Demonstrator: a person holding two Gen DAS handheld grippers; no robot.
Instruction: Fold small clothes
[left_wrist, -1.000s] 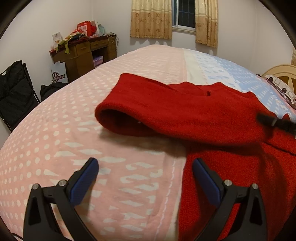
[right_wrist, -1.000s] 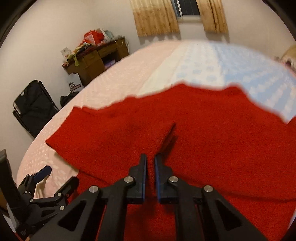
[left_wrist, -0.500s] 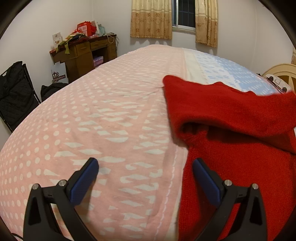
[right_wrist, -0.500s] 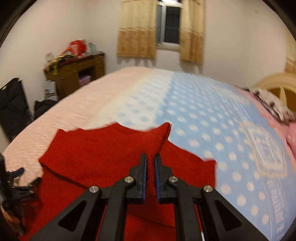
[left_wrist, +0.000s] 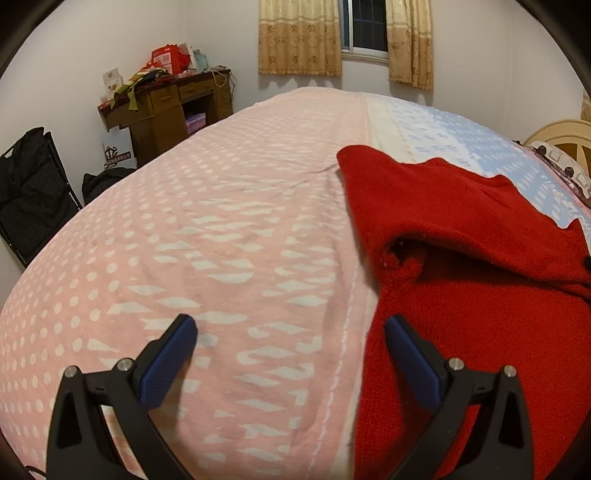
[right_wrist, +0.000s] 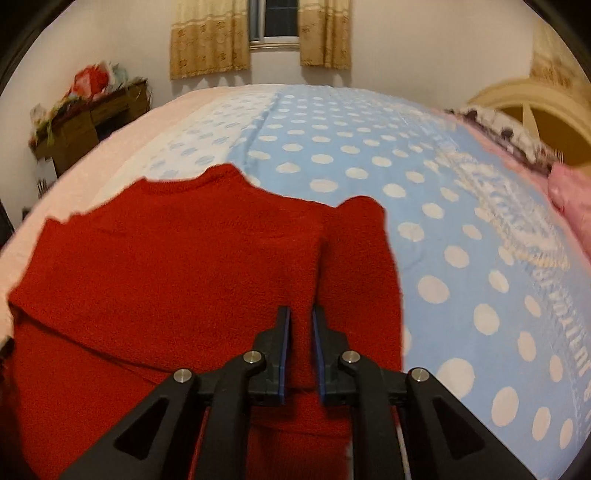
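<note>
A small red knit sweater (left_wrist: 461, 258) lies on the bed, its upper part folded over the body. It also shows in the right wrist view (right_wrist: 177, 266). My left gripper (left_wrist: 291, 354) is open and empty, low over the pink blanket at the sweater's left edge. My right gripper (right_wrist: 301, 332) has its jaws nearly closed with a strip of the red sweater between them, near the sweater's right edge.
The bed is covered by a pink patterned blanket (left_wrist: 184, 240) and a blue polka-dot blanket (right_wrist: 461, 240). A cluttered wooden desk (left_wrist: 162, 107) and a black folding chair (left_wrist: 29, 192) stand at the left. A cream headboard (right_wrist: 535, 110) and pillow are at the right.
My right gripper carried the sweater's left part across to the right and laid it over the body. The pink blanket at the left is now bare. My left gripper has not moved.
</note>
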